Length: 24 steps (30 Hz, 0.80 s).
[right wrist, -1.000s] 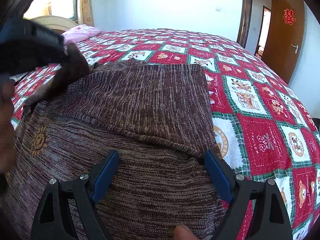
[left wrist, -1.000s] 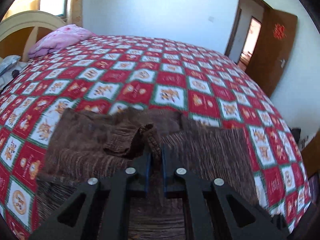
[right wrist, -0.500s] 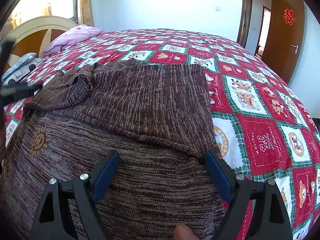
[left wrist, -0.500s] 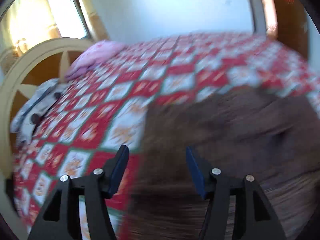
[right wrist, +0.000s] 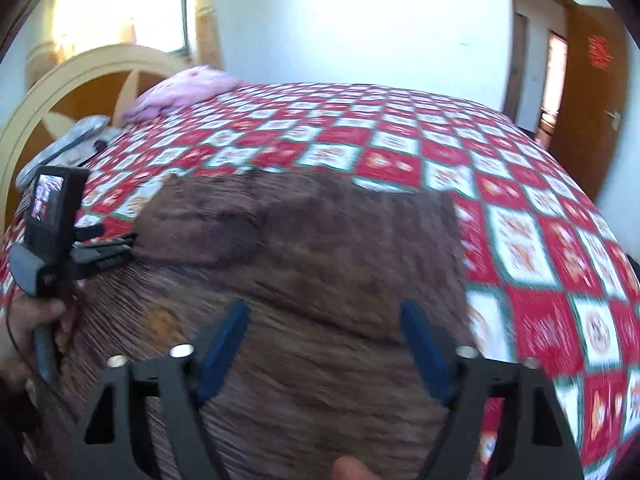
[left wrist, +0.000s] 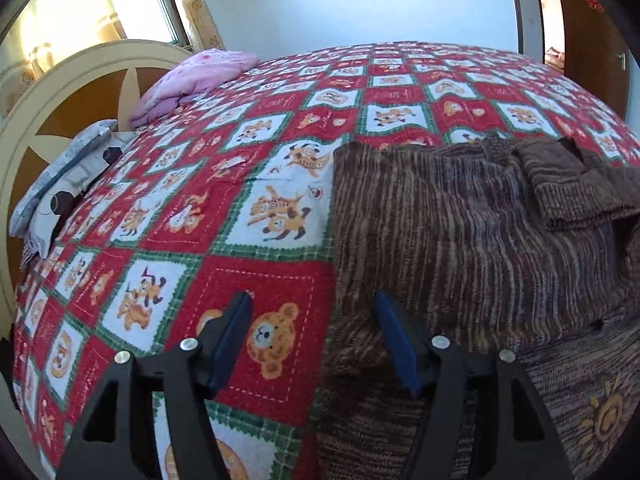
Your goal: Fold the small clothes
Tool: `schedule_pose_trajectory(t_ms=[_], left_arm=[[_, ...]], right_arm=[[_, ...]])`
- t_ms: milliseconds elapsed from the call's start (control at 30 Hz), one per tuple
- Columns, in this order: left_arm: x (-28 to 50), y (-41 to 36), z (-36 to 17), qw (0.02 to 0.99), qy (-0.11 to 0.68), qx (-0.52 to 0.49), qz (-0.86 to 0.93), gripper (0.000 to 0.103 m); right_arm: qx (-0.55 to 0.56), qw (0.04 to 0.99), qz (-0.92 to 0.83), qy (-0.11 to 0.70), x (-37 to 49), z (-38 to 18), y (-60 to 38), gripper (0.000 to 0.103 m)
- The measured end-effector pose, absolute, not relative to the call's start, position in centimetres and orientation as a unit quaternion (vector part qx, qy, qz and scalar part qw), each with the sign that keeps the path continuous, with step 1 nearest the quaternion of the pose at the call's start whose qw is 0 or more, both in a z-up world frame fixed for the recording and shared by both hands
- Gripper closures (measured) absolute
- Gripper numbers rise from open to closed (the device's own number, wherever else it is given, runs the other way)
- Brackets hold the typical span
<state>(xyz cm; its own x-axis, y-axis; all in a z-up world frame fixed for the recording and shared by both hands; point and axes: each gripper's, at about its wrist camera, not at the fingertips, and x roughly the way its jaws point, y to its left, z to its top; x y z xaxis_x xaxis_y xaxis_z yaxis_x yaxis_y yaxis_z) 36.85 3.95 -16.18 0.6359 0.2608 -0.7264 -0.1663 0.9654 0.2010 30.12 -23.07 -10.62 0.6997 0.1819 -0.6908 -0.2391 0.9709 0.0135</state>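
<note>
A brown knit sweater (left wrist: 460, 240) lies on the red patterned bedspread (left wrist: 240, 208), with a sleeve cuff (left wrist: 572, 192) folded across it and a sun emblem (left wrist: 604, 420) near the front. My left gripper (left wrist: 312, 312) is open and empty, straddling the sweater's left edge. In the right wrist view the sweater (right wrist: 320, 264) is blurred. My right gripper (right wrist: 324, 320) is open and empty above its lower part. The left gripper's body (right wrist: 52, 232) shows at the sweater's left side.
A pink pillow (left wrist: 192, 80) and a grey patterned pillow (left wrist: 60, 176) lie by the cream headboard (left wrist: 60, 92) at the far left. A brown door (right wrist: 588, 96) stands open at the far right.
My left gripper let go of the sleeve cuff, opened, and moved left and back to the sweater's left edge. My right gripper has lifted and swung, blurring its view.
</note>
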Motion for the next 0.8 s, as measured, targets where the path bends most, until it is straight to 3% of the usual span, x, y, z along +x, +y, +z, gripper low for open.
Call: schedule_pose_trajectory(t_ms=[167, 367, 433, 467, 667, 800], left_arm=[[36.9, 5.0, -16.3, 0.906, 0.411, 0.021, 0.101, 0.035], [36.9, 6.0, -16.6, 0.907, 0.414, -0.017, 0.080, 0.035], [36.8, 6.1, -16.6, 0.907, 0.413, -0.023, 0.076, 0.035], [36.8, 6.1, -16.6, 0.907, 0.412, -0.024, 0.076, 0.035], [36.7, 6.4, -16.7, 0.908, 0.411, -0.034, 0.072, 0.034], [36.7, 6.5, -16.7, 0.908, 0.410, -0.038, 0.070, 0.034]], right_arm=[[-0.089, 0.914, 0.132, 0.374, 34.9, -10.0, -17.2, 0.033], [-0.134, 0.883, 0.138, 0.428, 39.2, -13.0, -12.0, 0.034], [-0.153, 0.883, 0.119, 0.427, 39.5, -13.7, -11.5, 0.054], [-0.153, 0.888, 0.103, 0.422, 39.8, -13.7, -11.9, 0.055], [0.003, 0.908, -0.034, 0.417, 42.2, -11.9, -21.5, 0.055], [0.076, 0.900, 0.018, 0.429, 40.2, -11.6, -24.7, 0.055]])
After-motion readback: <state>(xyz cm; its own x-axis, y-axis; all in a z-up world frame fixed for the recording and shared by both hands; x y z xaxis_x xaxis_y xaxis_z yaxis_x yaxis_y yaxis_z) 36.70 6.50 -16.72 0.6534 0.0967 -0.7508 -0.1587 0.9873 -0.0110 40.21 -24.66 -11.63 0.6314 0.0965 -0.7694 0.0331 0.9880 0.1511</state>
